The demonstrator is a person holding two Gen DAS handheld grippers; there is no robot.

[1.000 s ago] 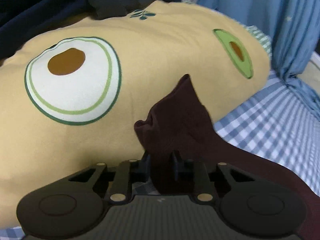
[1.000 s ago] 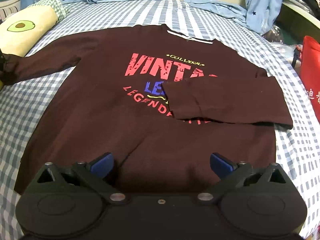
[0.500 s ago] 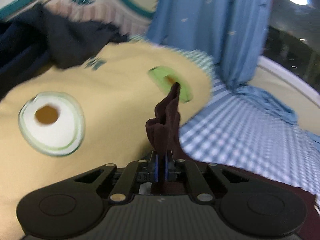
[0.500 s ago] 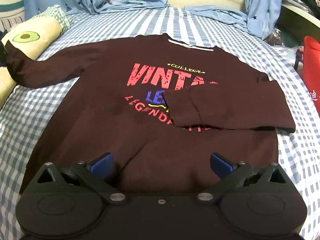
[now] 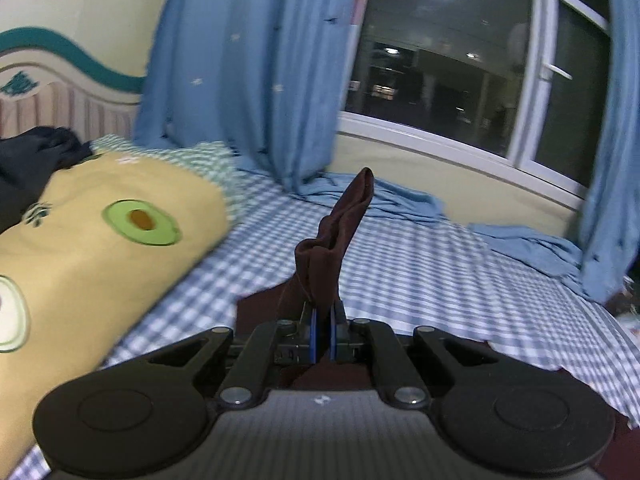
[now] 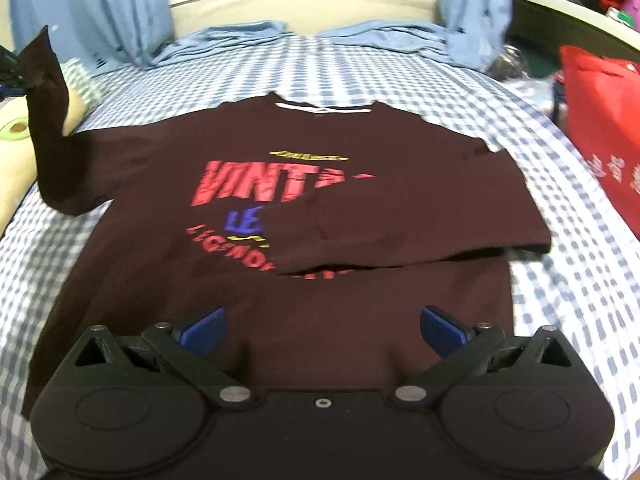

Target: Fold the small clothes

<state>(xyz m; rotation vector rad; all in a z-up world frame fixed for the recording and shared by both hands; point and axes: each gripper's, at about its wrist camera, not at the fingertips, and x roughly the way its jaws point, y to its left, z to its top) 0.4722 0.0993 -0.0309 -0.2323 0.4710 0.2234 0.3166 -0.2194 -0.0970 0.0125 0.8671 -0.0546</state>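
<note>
- The sweatshirt is spread front-up on the bed; one sleeve is already laid across the print, just right of the lettering.
- The other sleeve is lifted off the bed at the sweatshirt's left edge — its cuff is pinched between the pressed-together pads of the left gripper.
- The right gripper is held spread and empty over the sweatshirt's hem.
- In judgement, the sleeve should be carried across the chest and laid flat over the folded one, kept taut so that no crease is trapped at the shoulder.
- A pillow lies just left of the sweatshirt — the lifted sleeve could be dragged over it.
- A red bag sits right of the sweatshirt, and curtains hang beyond its collar; neither is in the way.
</note>
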